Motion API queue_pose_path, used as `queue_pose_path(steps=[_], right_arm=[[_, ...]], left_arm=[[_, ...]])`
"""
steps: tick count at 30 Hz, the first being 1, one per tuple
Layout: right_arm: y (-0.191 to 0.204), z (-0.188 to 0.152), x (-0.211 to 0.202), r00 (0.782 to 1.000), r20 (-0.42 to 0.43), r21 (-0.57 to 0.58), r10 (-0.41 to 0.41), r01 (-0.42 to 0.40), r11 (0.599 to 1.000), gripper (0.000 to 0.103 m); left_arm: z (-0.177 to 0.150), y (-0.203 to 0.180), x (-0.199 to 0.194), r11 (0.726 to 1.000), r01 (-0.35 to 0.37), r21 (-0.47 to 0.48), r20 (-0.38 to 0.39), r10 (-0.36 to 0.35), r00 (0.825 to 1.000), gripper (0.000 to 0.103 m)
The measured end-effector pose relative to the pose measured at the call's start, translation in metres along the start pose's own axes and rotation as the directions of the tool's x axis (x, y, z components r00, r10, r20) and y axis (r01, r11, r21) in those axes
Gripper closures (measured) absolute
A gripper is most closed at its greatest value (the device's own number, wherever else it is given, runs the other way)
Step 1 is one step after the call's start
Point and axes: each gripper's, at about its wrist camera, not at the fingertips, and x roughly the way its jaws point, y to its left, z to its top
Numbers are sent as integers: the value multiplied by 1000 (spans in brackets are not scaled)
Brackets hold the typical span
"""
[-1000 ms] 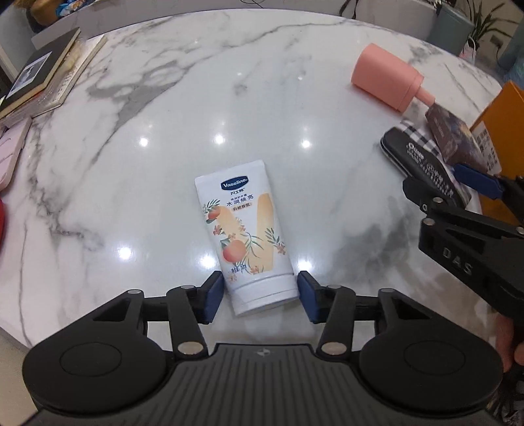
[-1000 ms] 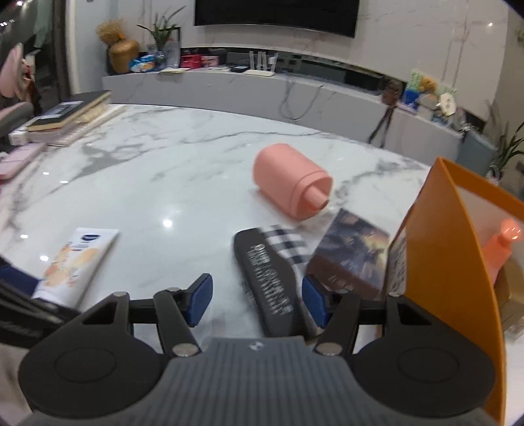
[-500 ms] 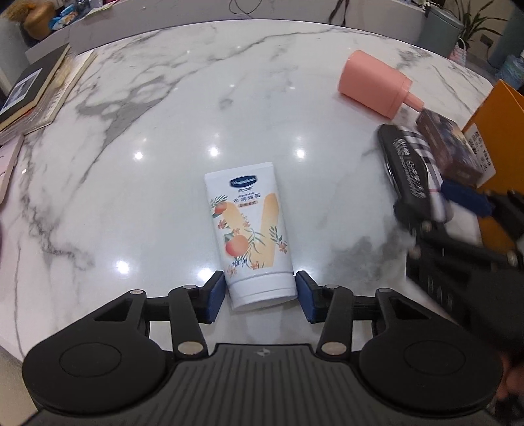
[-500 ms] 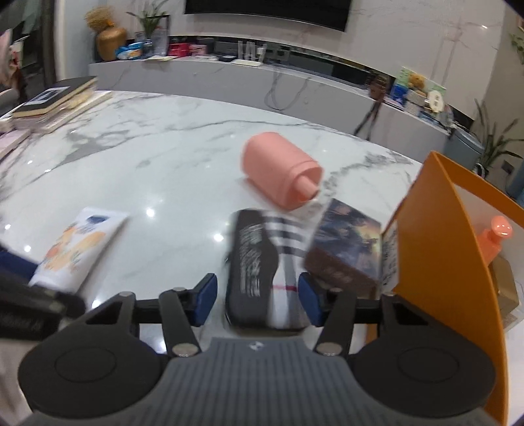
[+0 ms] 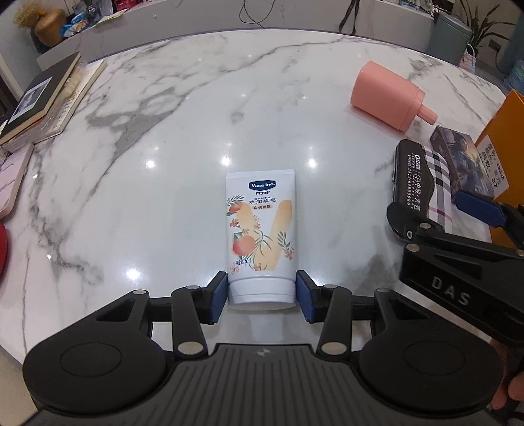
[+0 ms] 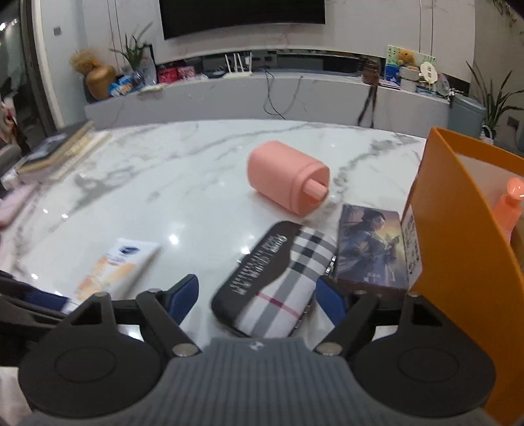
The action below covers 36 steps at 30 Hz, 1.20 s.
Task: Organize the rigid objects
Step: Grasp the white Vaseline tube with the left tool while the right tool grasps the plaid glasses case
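Your table (image 5: 196, 131): white marble, grey veins. Tube (image 5: 261, 236): white, peach-and-leaf print, blue logo. Far right, bottle (image 5: 388, 96): plain salmon pink. Case (image 6: 275, 278): half black with white lettering, half grey-white plaid with red line. Bin (image 6: 458, 262): orange. Gripper pads (image 5: 218, 296): blue.

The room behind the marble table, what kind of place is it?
Most likely a home living room. A large dark screen hangs on the wall above a long low cabinet with routers and small things on it, and potted plants stand at the side.
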Motion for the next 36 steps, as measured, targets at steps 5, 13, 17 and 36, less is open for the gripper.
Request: queue_pose_path(steps=[5, 13, 17, 36], right_arm=[[-5, 0, 8, 1000, -19, 19, 24, -24, 1000, 22], [-1, -11, -10, 997, -38, -90, 74, -77, 993, 36], [-4, -23, -30, 988, -94, -93, 122, -131, 987, 38], [-5, -29, -31, 980, -124, -13, 153, -156, 988, 29]], left_arm=[[1, 1, 0, 1000, -2, -1, 4, 2, 1000, 53], [-1, 2, -2, 1000, 20, -7, -39, -20, 999, 53], [-8, 4, -6, 999, 39, -34, -78, -42, 996, 53], [-4, 4, -1, 999, 19, -51, -16, -19, 1000, 37]])
